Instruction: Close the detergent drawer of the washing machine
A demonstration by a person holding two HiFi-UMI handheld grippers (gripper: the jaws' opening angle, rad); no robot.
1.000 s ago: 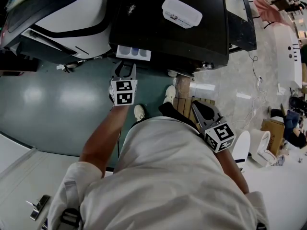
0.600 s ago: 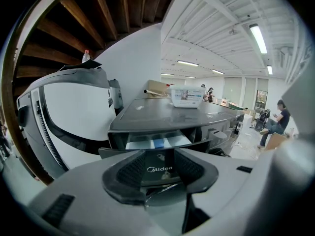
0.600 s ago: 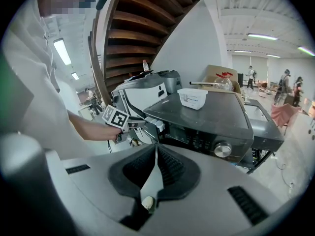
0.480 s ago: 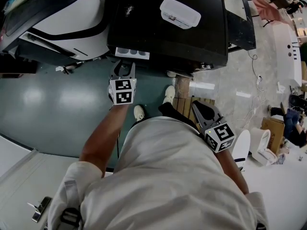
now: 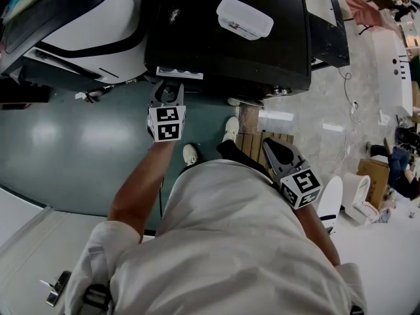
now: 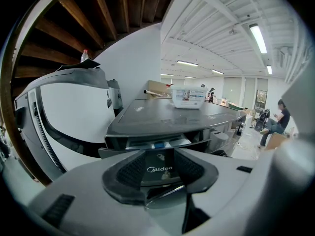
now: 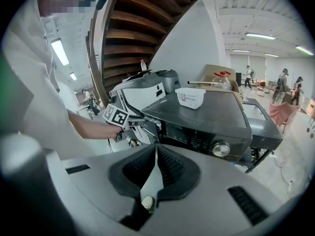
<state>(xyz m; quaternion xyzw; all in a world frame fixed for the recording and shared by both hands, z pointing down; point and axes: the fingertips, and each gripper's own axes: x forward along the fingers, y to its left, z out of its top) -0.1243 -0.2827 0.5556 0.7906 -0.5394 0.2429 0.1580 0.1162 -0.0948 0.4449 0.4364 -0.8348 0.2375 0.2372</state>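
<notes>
So the detergent drawer [image 5: 179, 73] pokes out just a bit from the washing machine [image 5: 230, 51], at the left end of its front. Left gripper [image 5: 169, 92] is right up against it, jaws spread with the Midea-badged panel [image 6: 158, 168] sitting between them (looks like a push, not a pinch). Right gripper [image 5: 270, 148] hangs well back from the machine, jaws pressed together on nothing. My worry: an off-centre shove could cock the drawer so it binds short of flush, or the tips could skid off that slick panel.
</notes>
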